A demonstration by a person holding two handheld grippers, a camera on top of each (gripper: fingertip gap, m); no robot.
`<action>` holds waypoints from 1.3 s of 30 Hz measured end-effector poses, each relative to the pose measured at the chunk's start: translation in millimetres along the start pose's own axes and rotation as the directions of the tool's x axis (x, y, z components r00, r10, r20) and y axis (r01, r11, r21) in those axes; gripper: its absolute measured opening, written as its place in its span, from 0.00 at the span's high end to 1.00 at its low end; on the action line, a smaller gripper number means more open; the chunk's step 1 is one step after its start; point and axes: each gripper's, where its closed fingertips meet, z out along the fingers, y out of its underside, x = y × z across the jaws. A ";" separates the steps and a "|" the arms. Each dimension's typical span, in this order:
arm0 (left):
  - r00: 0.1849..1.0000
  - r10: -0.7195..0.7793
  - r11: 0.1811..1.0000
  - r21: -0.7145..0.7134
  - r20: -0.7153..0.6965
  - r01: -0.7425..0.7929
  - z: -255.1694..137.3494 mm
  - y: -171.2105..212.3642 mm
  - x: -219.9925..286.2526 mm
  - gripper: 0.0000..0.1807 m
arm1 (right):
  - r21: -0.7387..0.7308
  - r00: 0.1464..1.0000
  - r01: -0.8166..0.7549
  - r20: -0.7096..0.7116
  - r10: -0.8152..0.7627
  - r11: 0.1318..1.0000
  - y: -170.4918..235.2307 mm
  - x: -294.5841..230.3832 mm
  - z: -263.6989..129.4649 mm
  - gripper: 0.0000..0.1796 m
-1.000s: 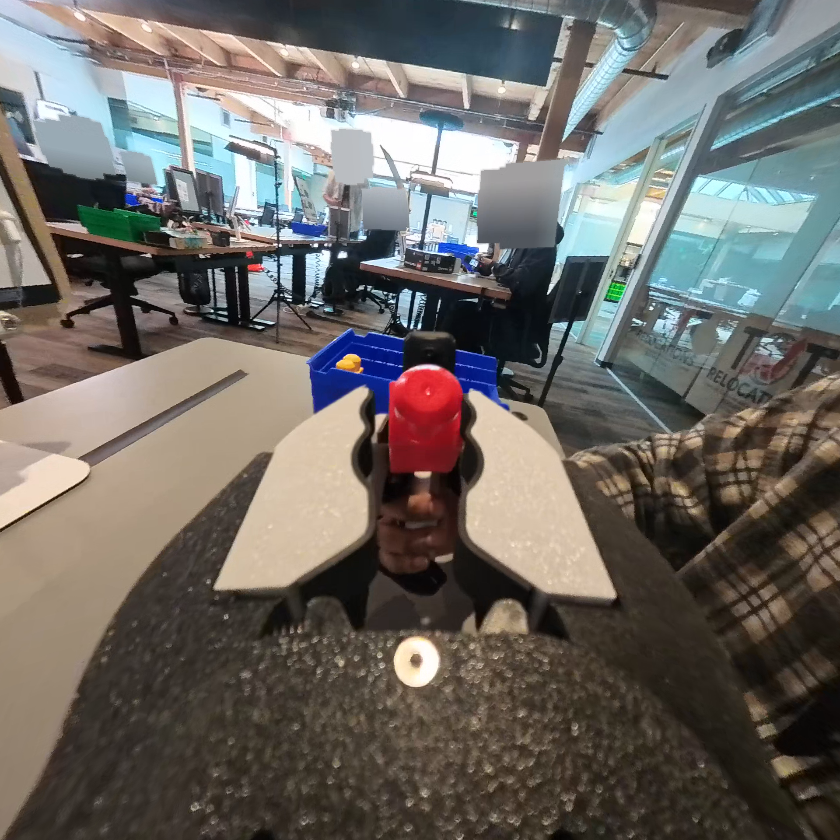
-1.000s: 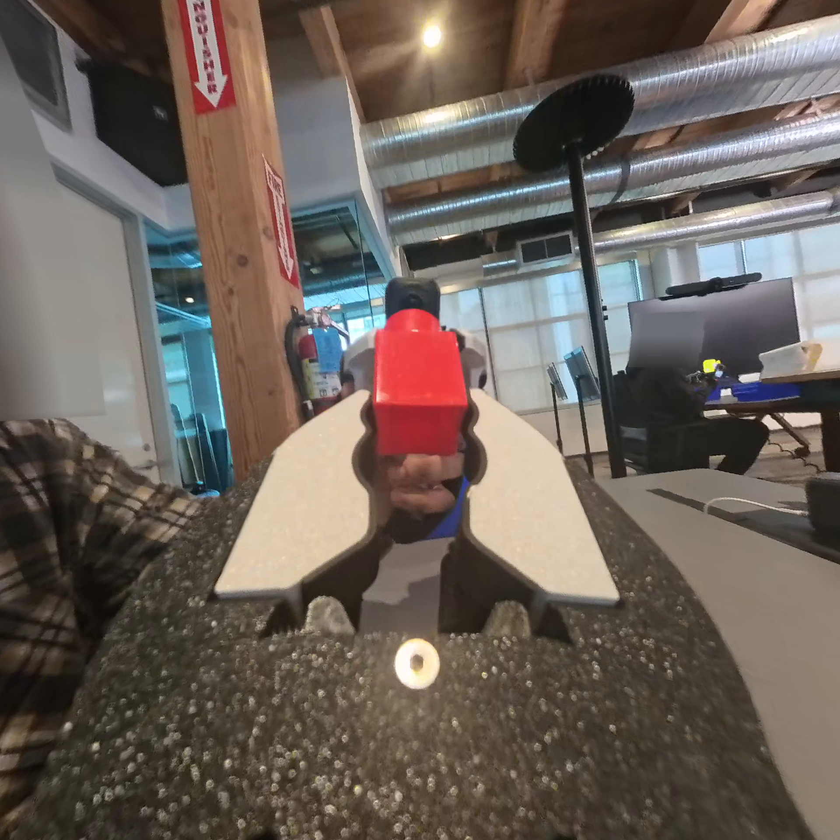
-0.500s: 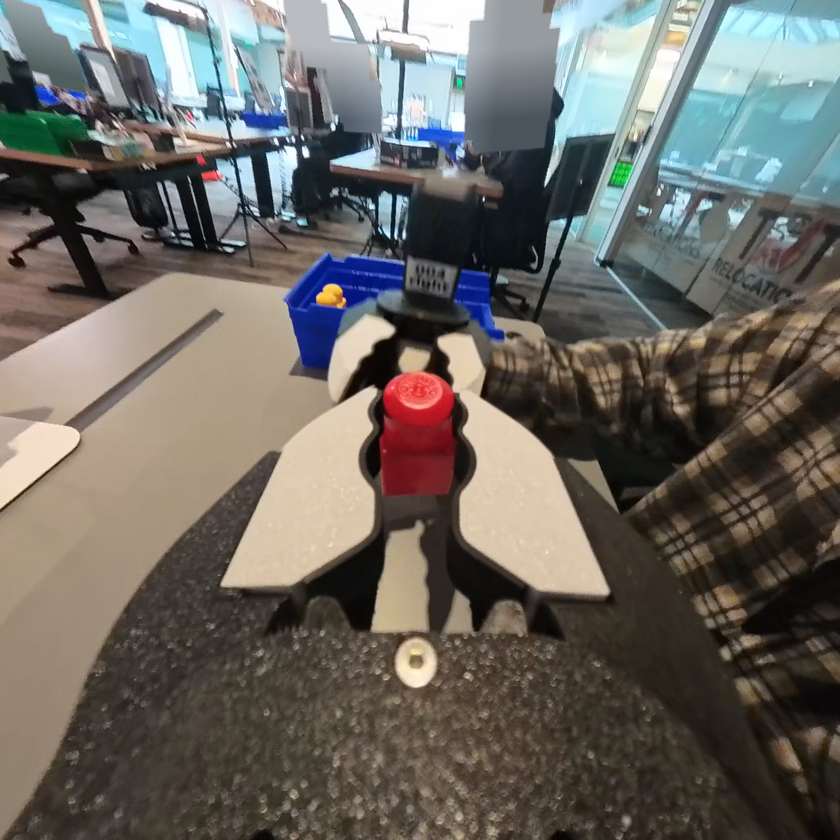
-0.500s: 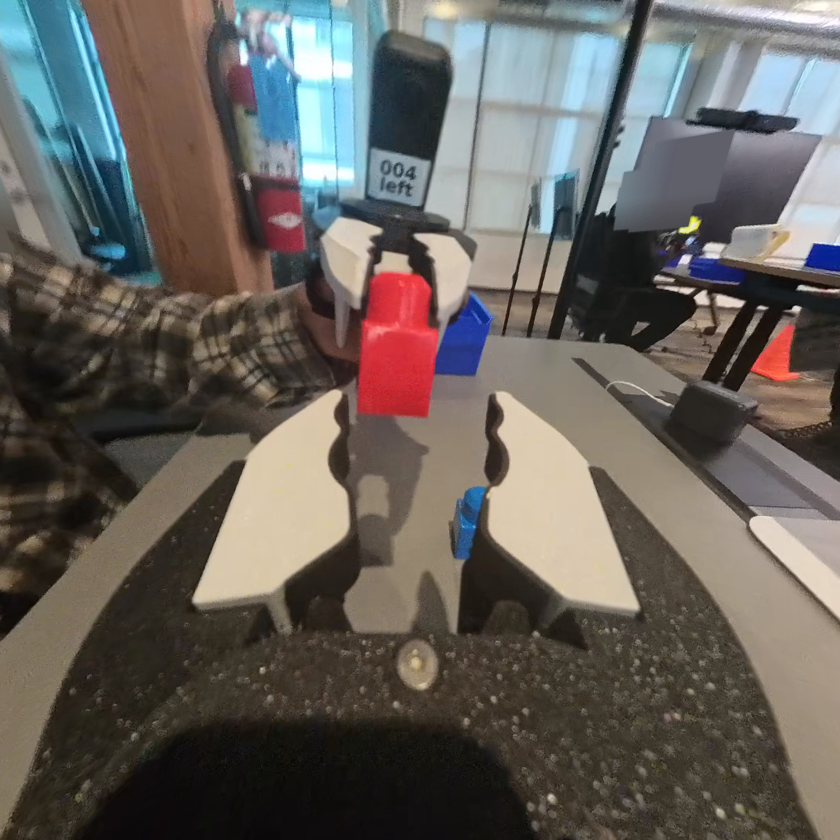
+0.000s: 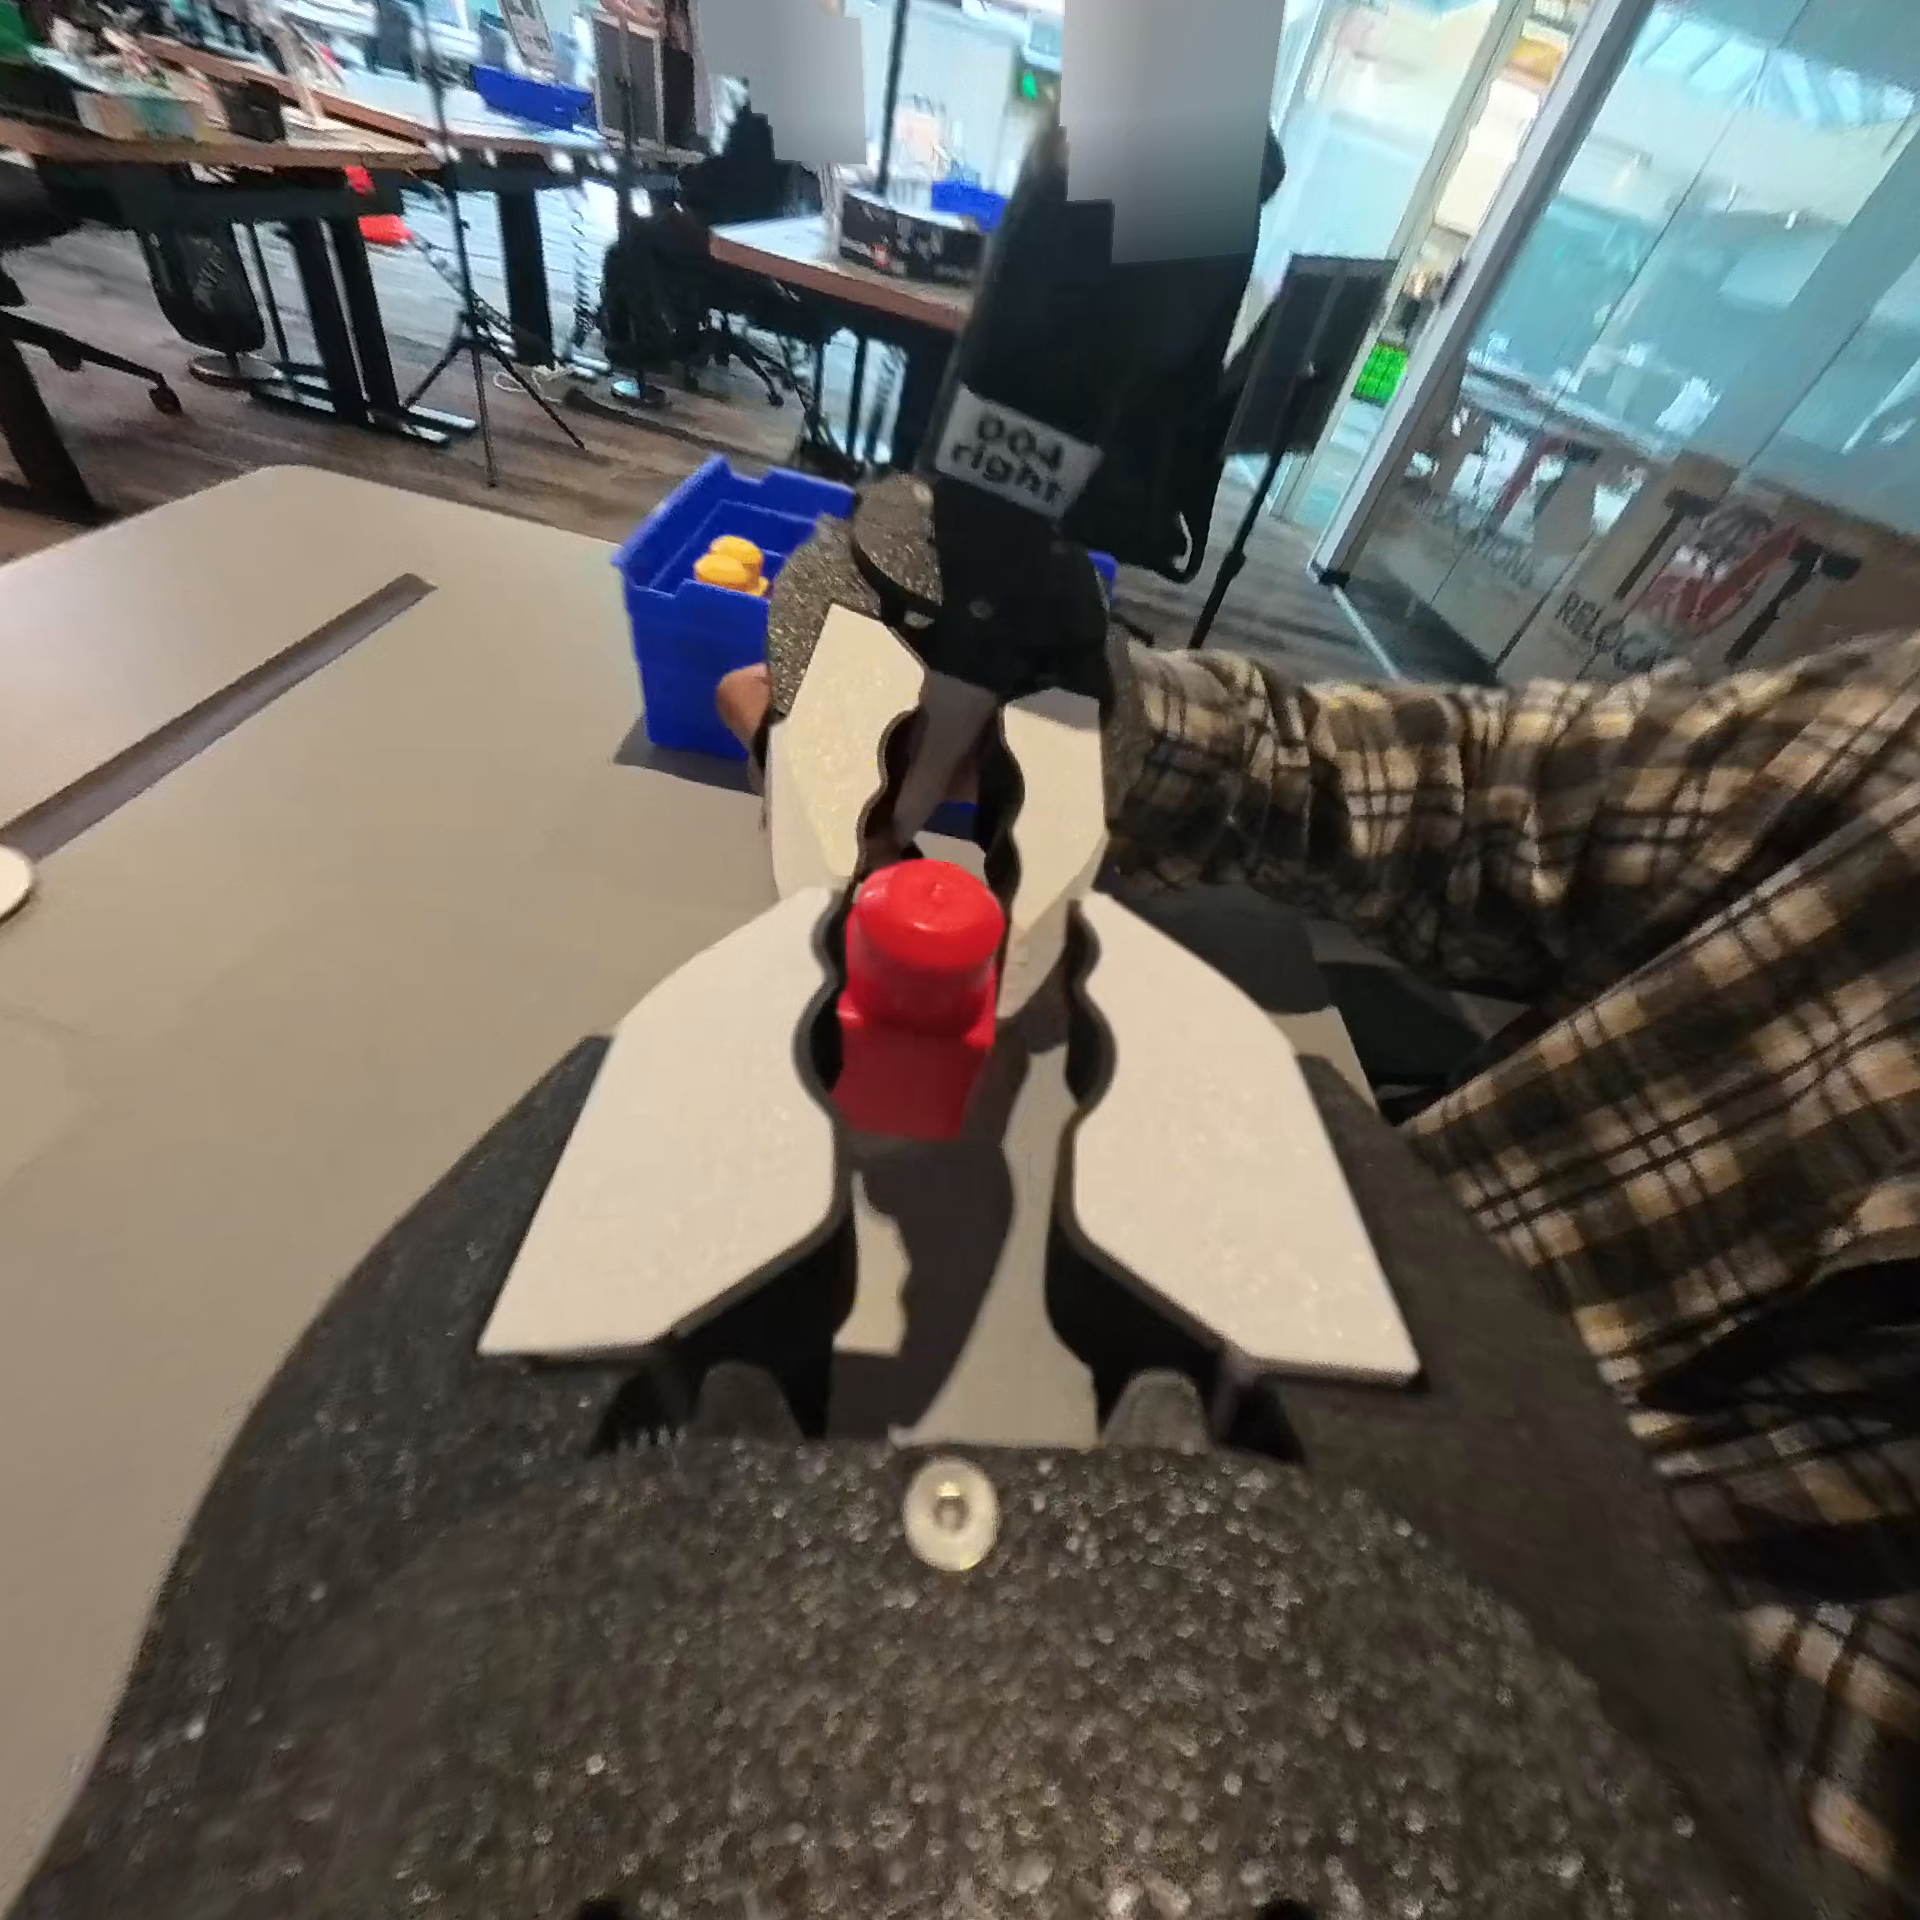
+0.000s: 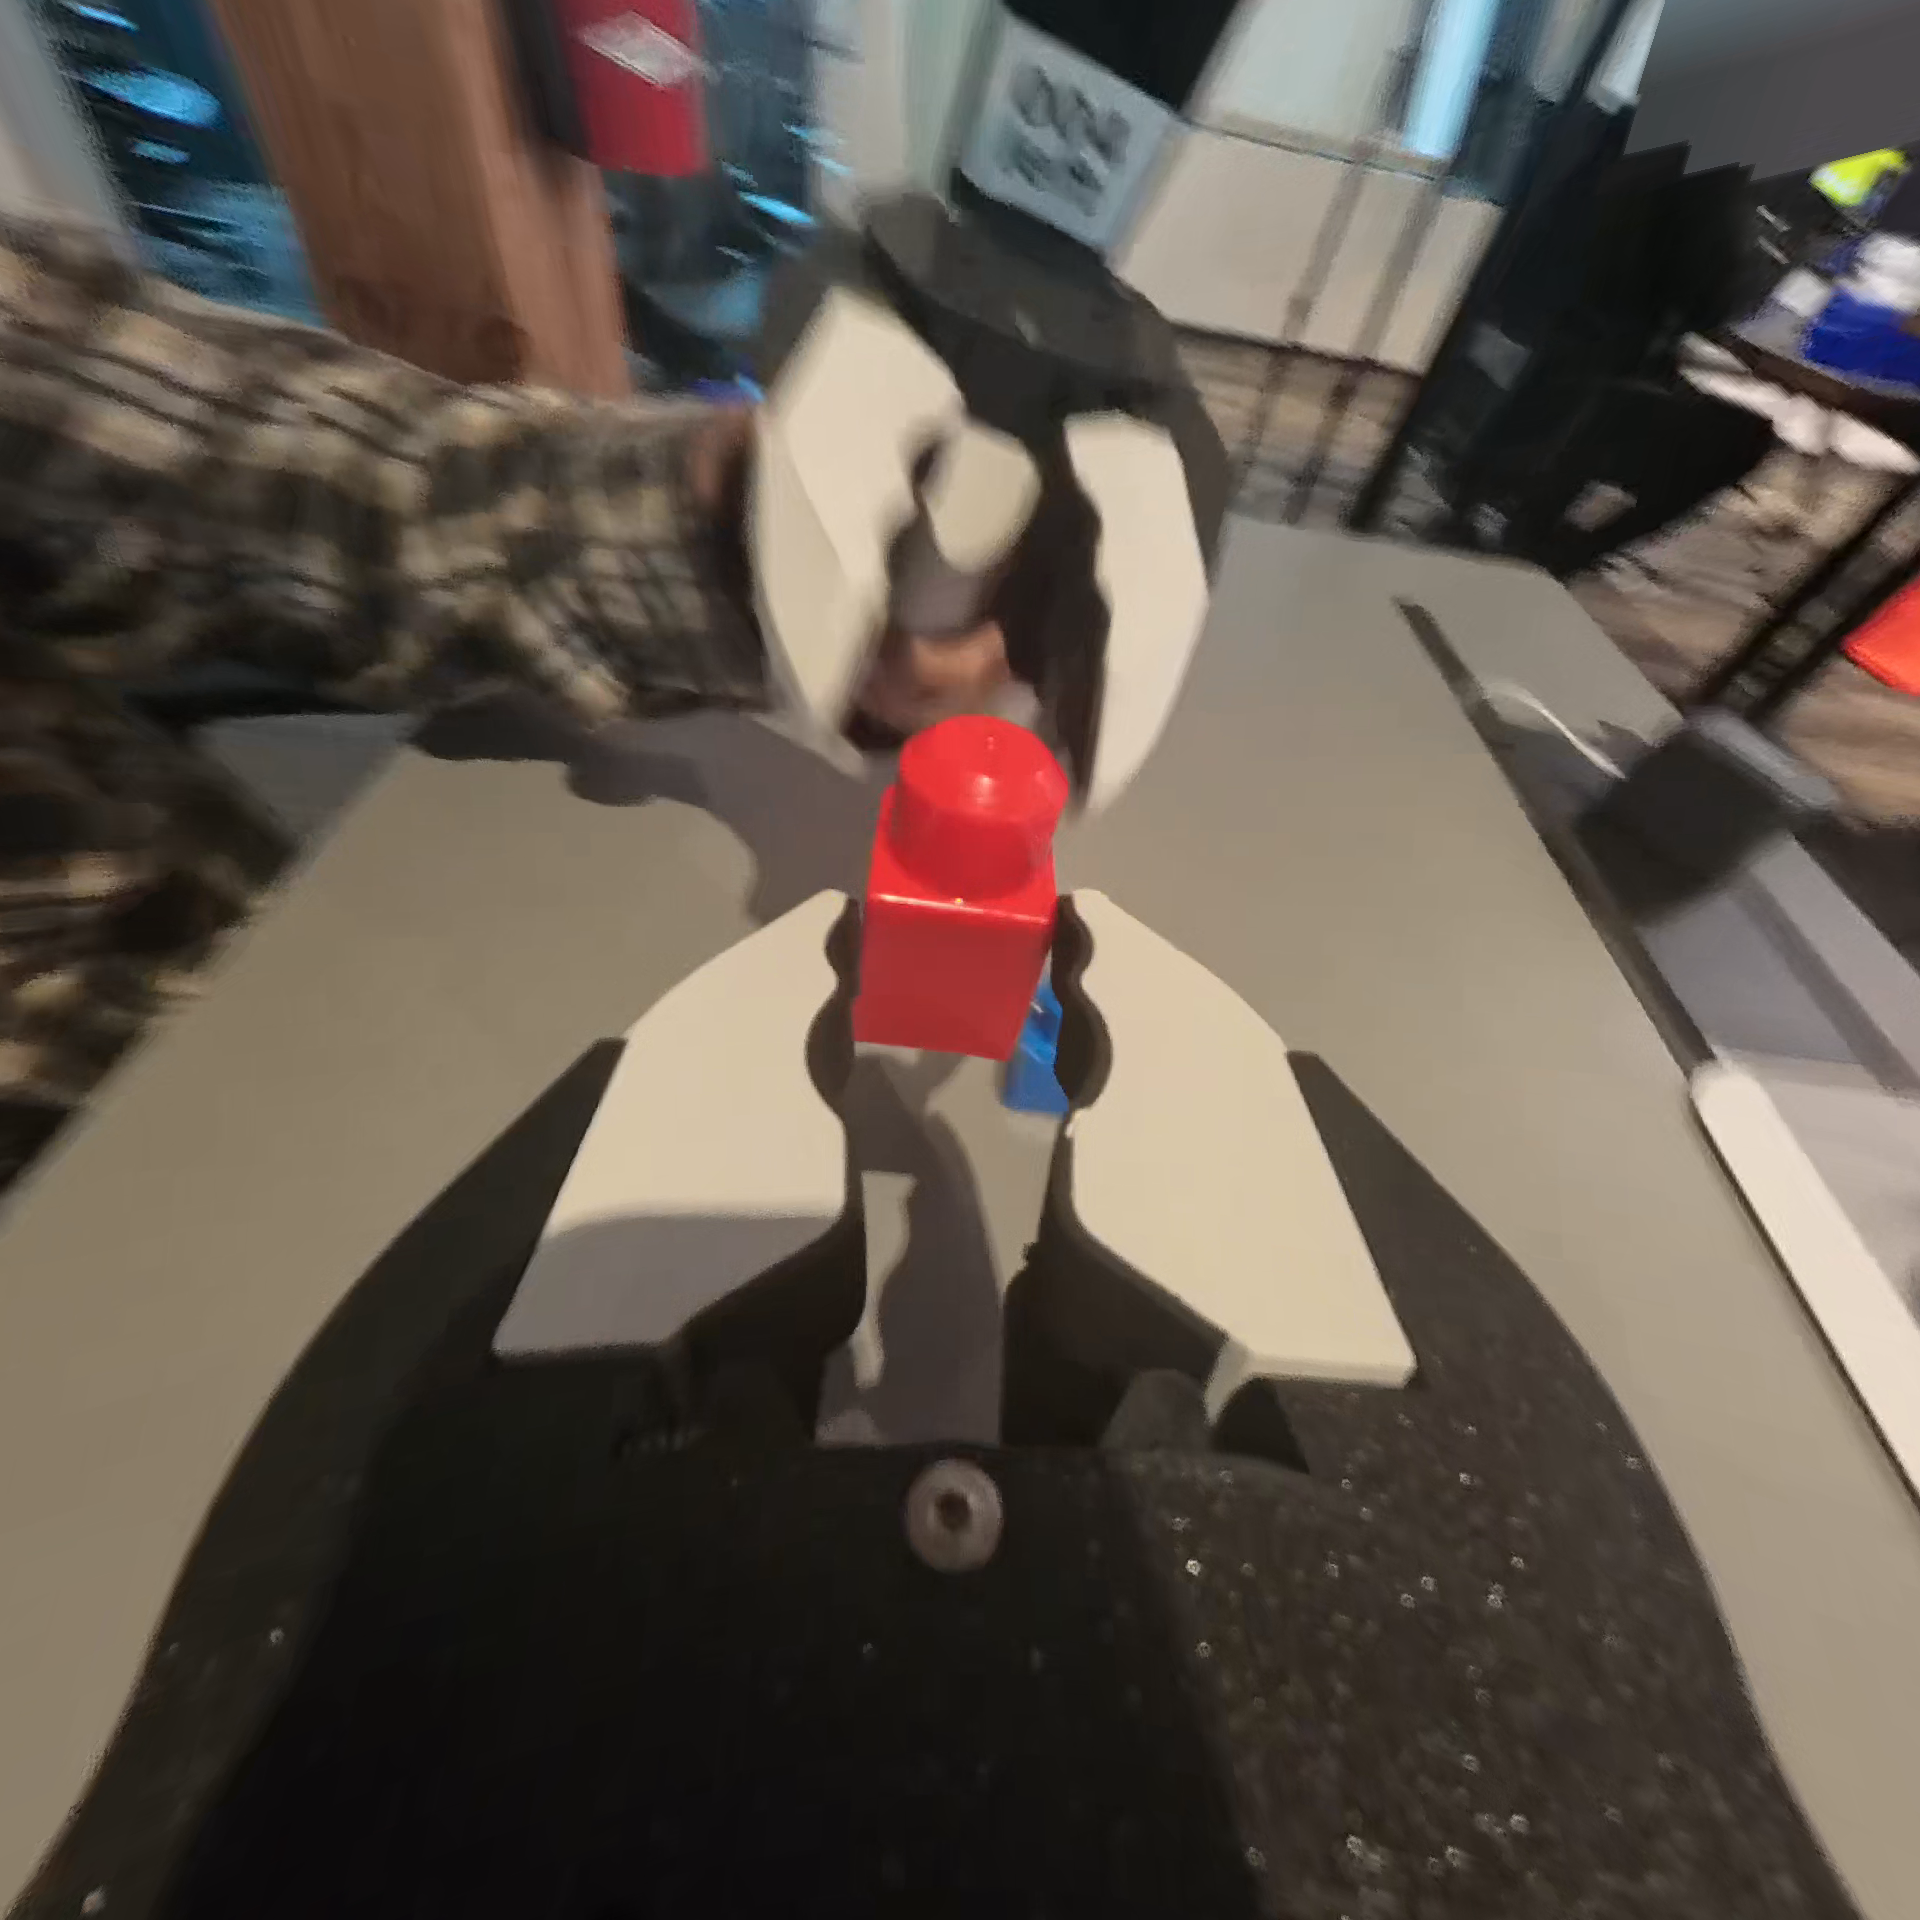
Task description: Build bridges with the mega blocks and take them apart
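Red block [image 6: 951, 935] upright on table [image 6: 364, 987] | right tool [image 6: 954, 940] pinching it | left tool [image 5: 940, 971] parted, released

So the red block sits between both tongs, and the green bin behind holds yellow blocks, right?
No: the bin is blue, not green, as the left wrist view shows. The rest holds: the red block is placed as you say, and the yellow blocks lie inside the bin.

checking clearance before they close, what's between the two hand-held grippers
Only the red block: it sits between the fingertips of the left hand-held gripper and the right hand-held gripper, which face each other. Both wrist views show it.
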 end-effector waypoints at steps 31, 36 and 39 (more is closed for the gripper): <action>0.978 -0.079 0.980 0.195 0.191 0.041 -81.2 45.8 -64.0 0.79 | -0.361 0.995 -0.094 -0.013 0.096 0.928 118.2 30.2 56.9 0.81; 0.980 -0.073 0.985 0.168 0.184 0.042 -76.5 49.6 -63.2 0.79 | -0.362 0.995 -0.100 -0.034 0.094 0.927 118.3 31.2 57.0 0.81; 0.980 -0.077 0.985 0.168 0.183 0.046 -76.4 50.0 -63.4 0.79 | -0.361 0.994 -0.113 -0.050 0.102 0.926 118.2 32.3 57.2 0.81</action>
